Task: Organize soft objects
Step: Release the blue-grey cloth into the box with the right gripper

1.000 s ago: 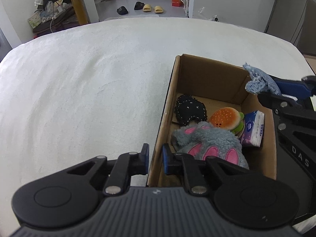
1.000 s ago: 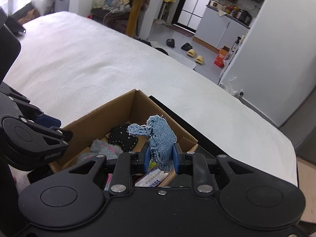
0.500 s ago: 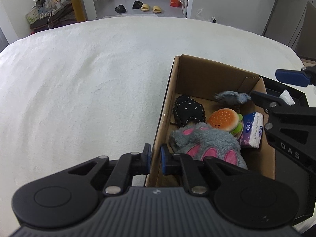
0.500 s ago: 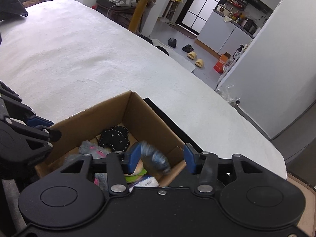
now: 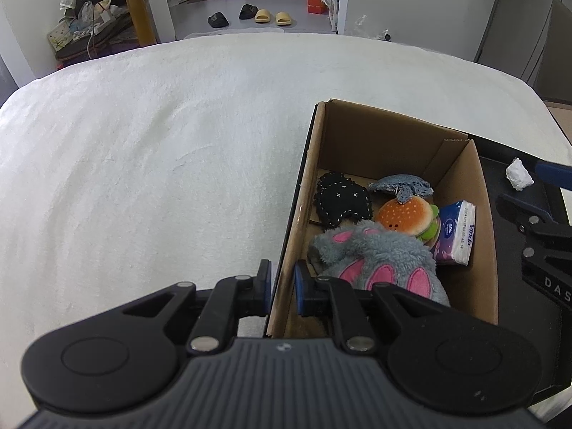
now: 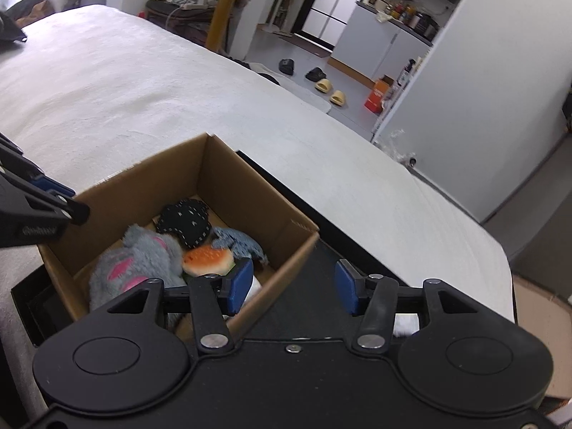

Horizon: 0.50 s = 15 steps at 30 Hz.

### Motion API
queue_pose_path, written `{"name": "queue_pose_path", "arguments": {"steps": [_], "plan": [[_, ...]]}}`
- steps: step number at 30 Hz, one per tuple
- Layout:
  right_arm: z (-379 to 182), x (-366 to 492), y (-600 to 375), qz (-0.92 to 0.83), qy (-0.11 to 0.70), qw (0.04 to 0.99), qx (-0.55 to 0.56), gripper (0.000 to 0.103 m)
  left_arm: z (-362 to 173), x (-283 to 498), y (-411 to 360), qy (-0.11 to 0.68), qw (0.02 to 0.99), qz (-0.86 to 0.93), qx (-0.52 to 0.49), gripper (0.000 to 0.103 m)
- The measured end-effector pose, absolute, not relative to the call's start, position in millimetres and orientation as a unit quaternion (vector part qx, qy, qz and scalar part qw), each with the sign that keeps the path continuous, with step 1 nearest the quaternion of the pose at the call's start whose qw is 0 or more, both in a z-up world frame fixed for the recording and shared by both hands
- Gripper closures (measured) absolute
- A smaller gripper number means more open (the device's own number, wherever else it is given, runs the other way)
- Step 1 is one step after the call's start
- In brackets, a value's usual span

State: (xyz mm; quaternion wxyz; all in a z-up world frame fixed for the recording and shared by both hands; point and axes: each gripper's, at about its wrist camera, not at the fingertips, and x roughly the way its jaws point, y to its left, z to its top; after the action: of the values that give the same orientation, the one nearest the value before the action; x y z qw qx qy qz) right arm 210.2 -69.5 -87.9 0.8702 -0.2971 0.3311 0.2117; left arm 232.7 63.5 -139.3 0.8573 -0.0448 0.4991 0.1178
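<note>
A cardboard box stands on a white bed. It holds a denim piece, a black stitched pouch, a burger plush, a grey and pink plush and a tissue pack. My left gripper is shut on the box's left wall. My right gripper is open and empty above the box's right edge.
A black tray lies under and to the right of the box, with a crumpled white tissue on it. The white bed cover spreads to the left. Beyond the bed are slippers and a yellow table.
My right gripper opened and dropped the denim piece, which now lies in the box on the burger plush. The right gripper drew back to the right. The left gripper kept its hold on the wall.
</note>
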Motion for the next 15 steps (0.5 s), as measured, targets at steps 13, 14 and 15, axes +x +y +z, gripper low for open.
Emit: {"name": "queue_pose_path", "arguments": {"steps": [13,14,15], "plan": [[-102,226,-132,0.155,0.352,0.905,-0.183,0.034,-135,233,47,0.503,0.849,0.16,0.01,0.07],[-104,226,-137,0.149,0.352,0.907,-0.177,0.03,-135,234,45,0.503,0.848,0.166,0.017,0.067],[-107,227,-141,0.144,0.352,0.909,-0.172,0.029,-135,234,44,0.503,0.848,0.167,0.021,0.064]]}}
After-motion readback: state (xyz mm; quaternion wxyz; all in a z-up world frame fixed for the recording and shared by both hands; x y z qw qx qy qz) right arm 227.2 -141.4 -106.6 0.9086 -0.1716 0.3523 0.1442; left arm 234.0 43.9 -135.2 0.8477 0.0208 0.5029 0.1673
